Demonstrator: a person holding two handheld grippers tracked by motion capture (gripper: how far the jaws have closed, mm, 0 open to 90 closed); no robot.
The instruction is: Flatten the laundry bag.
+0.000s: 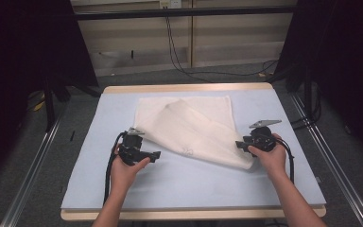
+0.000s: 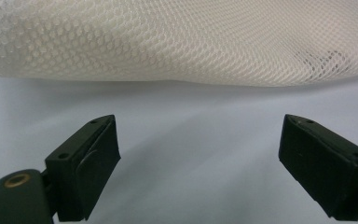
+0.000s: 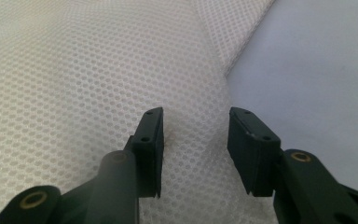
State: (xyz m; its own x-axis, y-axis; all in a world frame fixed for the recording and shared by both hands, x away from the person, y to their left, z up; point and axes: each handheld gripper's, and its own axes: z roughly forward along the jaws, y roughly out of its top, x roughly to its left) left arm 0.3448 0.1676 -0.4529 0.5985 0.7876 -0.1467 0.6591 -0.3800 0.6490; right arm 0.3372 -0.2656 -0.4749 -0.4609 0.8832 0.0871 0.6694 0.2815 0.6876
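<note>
Mesh cloth (image 3: pixel 98 74) under right claw (image 3: pixel 196 140)

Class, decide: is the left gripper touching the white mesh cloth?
Apart. In the left gripper view, the left gripper has its jaws wide open with bare blue mat between them and the edge of the white mesh cloth.

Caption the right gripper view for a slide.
Right gripper, jaws partly open, poised over white mesh cloth near its edge on the pale blue table mat.

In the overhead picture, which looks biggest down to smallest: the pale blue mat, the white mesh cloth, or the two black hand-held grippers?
1. Pale blue table mat
2. White mesh cloth
3. Left gripper and right gripper: they look alike, so unranked.
</note>
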